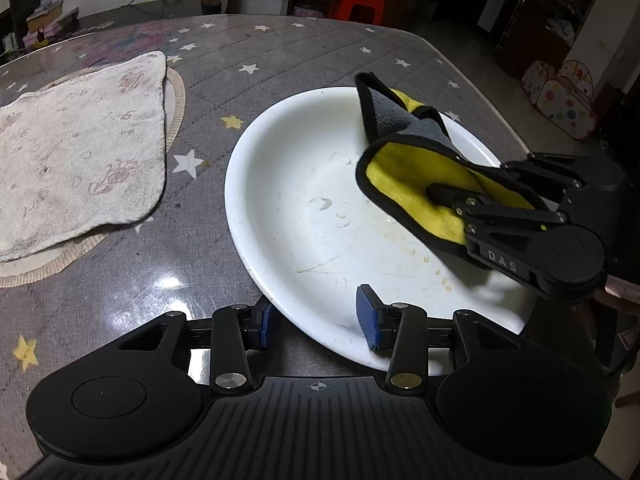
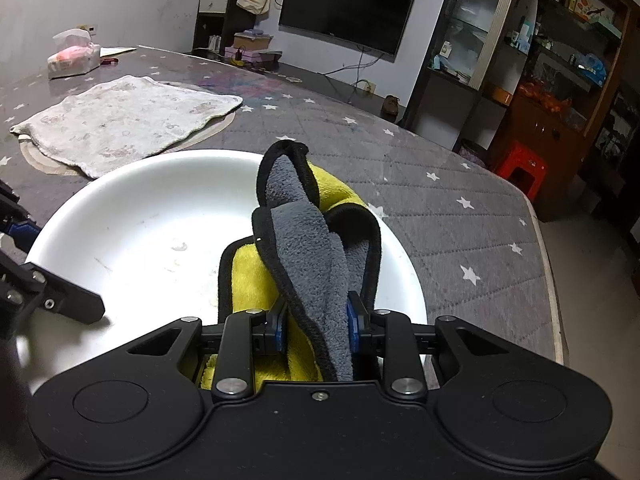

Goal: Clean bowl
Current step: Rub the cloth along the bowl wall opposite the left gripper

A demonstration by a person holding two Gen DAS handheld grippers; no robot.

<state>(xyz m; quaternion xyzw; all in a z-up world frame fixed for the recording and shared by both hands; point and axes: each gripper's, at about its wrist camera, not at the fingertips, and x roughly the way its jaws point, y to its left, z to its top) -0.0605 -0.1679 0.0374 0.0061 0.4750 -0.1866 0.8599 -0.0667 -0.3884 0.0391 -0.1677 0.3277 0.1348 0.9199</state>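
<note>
White bowl (image 1: 320, 208) sits on the grey star-print surface (image 1: 280, 52), near its front edge, tipped slightly toward the left tool (image 1: 316, 320). Left tool straddles the near rim: one blue pad outside, one inside. Pads stand apart and don't look pressed on the rim; likely there to steady the bowl against wiping, not clamped. Right tool (image 2: 316, 328) is clamped on a folded yellow-and-grey cloth (image 2: 304, 248), pads squeezing the bundle, loose end sticking out forward over the bowl's right inner side. Cloth held bunched so a thick wad meets the bowl. Bowl floor shows smears and small yellowish crumbs (image 1: 424, 258), so wiping looks early or mid-way. Pale towel (image 1: 80, 152) lies flat on a round mat (image 1: 176, 100) left of bowl, well apart, probably a drying spot. Tissue pack (image 2: 74, 54) far back.
</note>
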